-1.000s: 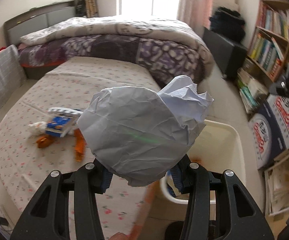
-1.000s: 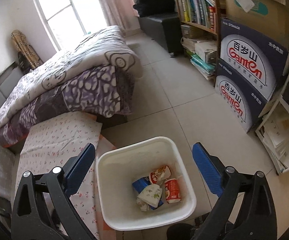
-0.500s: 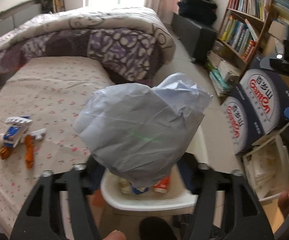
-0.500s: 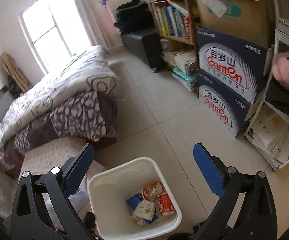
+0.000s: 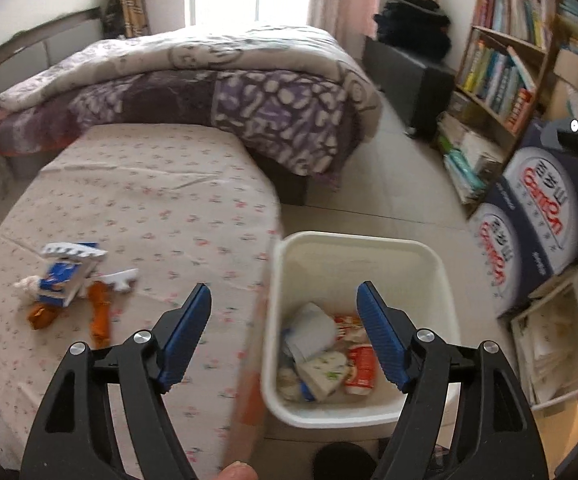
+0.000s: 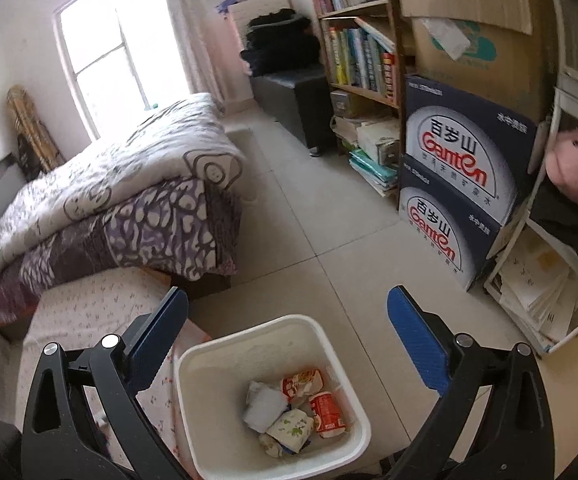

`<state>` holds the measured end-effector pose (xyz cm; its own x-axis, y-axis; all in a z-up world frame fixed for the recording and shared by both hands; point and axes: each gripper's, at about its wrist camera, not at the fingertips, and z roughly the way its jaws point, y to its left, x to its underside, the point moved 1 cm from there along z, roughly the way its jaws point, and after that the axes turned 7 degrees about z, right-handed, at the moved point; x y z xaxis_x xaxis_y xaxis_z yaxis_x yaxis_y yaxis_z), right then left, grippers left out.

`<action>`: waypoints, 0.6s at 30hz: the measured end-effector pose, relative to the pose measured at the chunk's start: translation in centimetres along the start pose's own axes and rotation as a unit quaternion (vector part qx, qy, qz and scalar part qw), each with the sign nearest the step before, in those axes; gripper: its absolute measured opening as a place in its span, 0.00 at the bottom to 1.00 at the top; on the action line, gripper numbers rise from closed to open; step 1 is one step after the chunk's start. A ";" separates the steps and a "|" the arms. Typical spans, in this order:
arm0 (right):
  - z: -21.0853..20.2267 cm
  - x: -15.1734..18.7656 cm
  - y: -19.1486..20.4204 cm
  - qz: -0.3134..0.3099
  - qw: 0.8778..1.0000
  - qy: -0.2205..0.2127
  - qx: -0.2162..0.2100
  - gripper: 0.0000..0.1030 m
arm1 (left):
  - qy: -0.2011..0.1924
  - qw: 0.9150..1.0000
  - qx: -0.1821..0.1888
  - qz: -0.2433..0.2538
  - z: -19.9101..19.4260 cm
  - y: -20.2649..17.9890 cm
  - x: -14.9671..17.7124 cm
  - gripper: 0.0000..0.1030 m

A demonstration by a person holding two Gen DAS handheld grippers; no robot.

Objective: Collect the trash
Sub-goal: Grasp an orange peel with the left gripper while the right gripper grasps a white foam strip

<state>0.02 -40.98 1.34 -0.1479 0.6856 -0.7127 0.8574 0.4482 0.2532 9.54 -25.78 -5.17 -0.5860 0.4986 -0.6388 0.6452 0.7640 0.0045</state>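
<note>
A white trash bin (image 5: 445, 292) stands on the floor beside the bed and holds several wrappers, a red cup and a crumpled white paper ball (image 5: 313, 330). The paper also shows in the right wrist view (image 6: 265, 404) inside the bin (image 6: 353, 416). My left gripper (image 5: 285, 320) is open and empty above the bin's left rim. My right gripper (image 6: 289, 336) is open and empty above the bin. More trash (image 5: 69, 284), blue, white and orange wrappers, lies on the flowered mattress (image 5: 149, 200) at left.
A folded purple and white duvet (image 5: 229, 92) lies at the back of the bed. Stacked Ganten boxes (image 6: 461, 184) and a bookshelf (image 6: 361, 48) stand to the right. A low rack of papers (image 6: 537, 292) sits at far right.
My left gripper opened and let go of the crumpled paper ball, which now lies in the bin. The right gripper stayed open above the bin.
</note>
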 end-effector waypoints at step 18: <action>1.1 4.6 7.5 -0.093 0.994 0.050 -0.013 0.93 | 0.152 0.977 -0.127 -0.077 8.0 13.7 4.4 0.73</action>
<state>6.31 -35.14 -0.79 -0.3525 0.6416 -0.6812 0.7975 0.5869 0.1401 19.74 -16.35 -14.04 -0.8102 0.4385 -0.3890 0.4176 0.8975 0.1419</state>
